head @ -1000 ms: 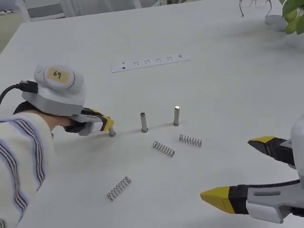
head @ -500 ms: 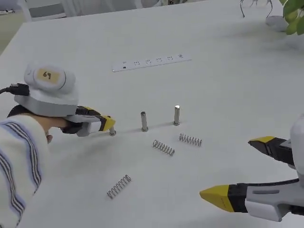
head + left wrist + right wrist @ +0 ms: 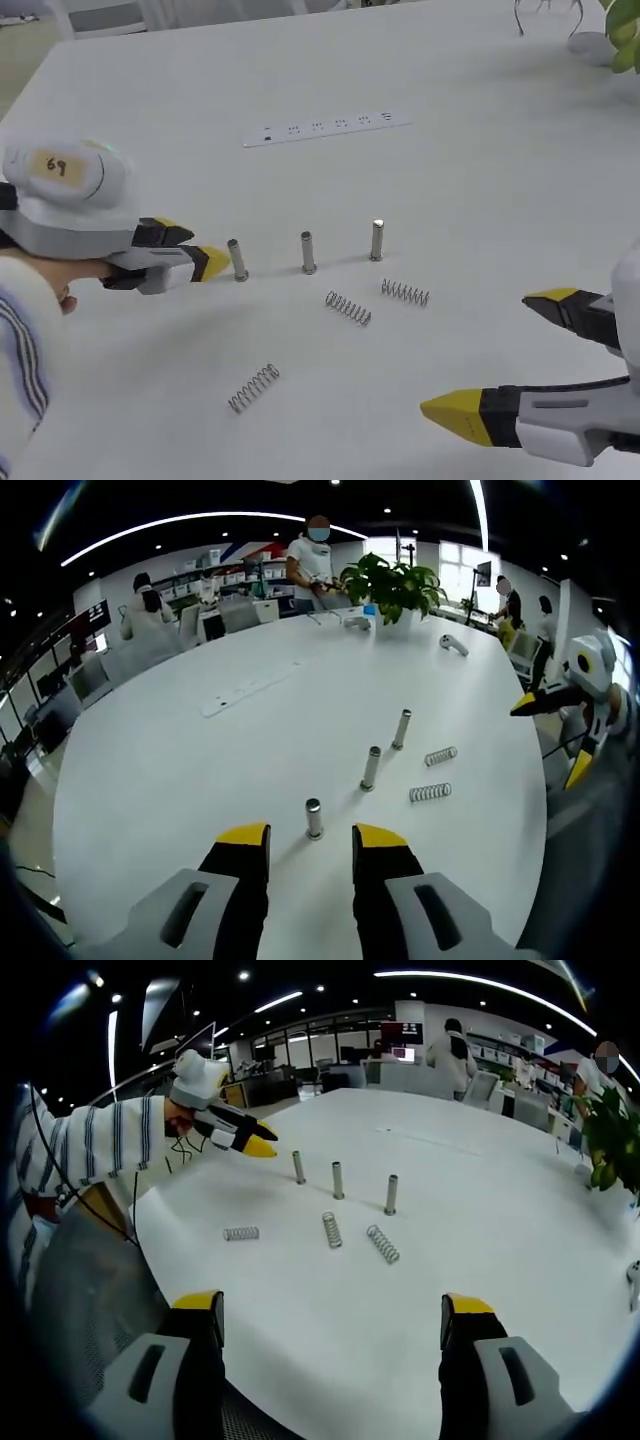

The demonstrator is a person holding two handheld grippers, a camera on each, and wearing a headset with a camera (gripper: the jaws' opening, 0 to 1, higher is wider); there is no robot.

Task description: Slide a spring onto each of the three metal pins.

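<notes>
three metal pins stand up straight in a row on the white table [image 3: 470, 150]: the left pin [image 3: 238, 260], the middle pin [image 3: 308, 253] and the right pin [image 3: 377, 240]. all three pins are bare, with no spring on them.

three springs lie flat on the table. the first spring [image 3: 348, 308] and the second spring [image 3: 405, 292] lie near each other, just in front of the middle pin and the right pin. the third spring [image 3: 253, 388] lies well apart from them, closer to the person.

the left gripper [image 3: 312, 838] is low over the table at the left end of the row. its two yellow-tipped fingers are a little way apart and hold nothing. the left pin stands just in front of the tips, in line with the gap between them.

the right gripper [image 3: 332, 1308] is at the near right side of the table, well apart from the pins and springs. its fingers are spread wide and hold nothing.

one long white power strip [image 3: 327, 128] lies flat on the table behind the pins. one green plant [image 3: 625, 35] is at the far right corner.
</notes>
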